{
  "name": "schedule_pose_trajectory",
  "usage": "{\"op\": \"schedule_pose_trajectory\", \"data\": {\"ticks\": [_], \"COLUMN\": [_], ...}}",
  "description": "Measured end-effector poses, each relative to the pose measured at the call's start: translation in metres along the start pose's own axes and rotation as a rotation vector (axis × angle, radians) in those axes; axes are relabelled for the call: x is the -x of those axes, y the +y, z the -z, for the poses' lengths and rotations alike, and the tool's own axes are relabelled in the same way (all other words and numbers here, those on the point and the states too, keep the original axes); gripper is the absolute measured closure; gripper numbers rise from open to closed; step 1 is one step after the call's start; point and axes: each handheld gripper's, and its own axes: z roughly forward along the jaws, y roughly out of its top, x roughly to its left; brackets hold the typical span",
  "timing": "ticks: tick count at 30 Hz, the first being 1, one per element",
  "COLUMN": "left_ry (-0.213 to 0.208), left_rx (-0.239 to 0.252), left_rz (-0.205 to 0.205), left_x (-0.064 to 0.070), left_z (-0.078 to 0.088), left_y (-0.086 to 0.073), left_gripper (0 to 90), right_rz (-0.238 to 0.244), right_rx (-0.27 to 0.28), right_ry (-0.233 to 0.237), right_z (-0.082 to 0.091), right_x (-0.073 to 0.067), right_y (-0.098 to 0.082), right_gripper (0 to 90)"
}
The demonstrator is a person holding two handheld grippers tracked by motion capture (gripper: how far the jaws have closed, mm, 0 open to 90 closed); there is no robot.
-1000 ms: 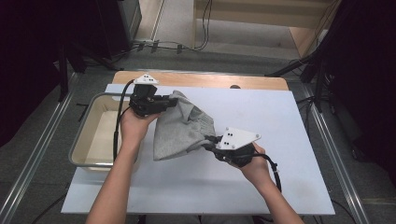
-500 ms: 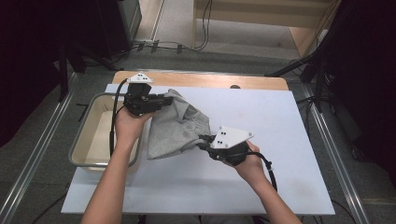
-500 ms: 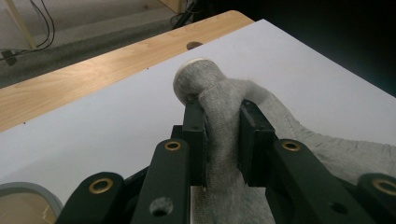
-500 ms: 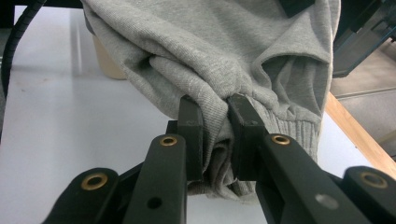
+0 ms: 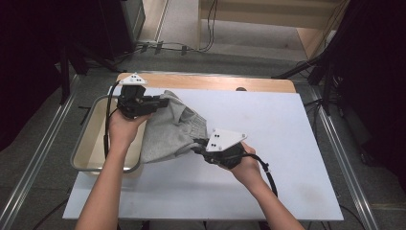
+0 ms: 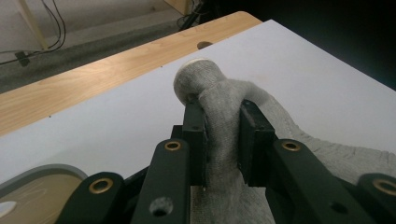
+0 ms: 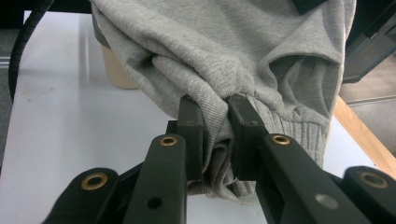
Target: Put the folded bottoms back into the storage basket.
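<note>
- Since a second ago, in the high view, the right gripper is carrying its end of the grey garment leftward toward the tray, over the table.
- Left gripper view: the left gripper is clamping bunched cloth.
- Right gripper view: jaws are pinching a fold near the ribbed hem; next, probably lowering it into the tray, both together.
</note>
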Motion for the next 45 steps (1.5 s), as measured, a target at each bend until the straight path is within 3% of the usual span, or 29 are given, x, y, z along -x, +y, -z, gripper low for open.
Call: {"op": "schedule_pose_trajectory", "data": {"ticks": [45], "left_ry": [0.079], "left_rx": [0.033], "left_rz": [0.024], "left_x": [-0.036], "left_z": [0.040], "left_y": [-0.018], "left_gripper": [75.4], "right_rz": [0.005], "right_rx": [0.007], "right_ry": [0.046], "right_z": [-0.043], "right_x": [-0.012], "right_y": [0.036], "right_gripper": [75.1]}}
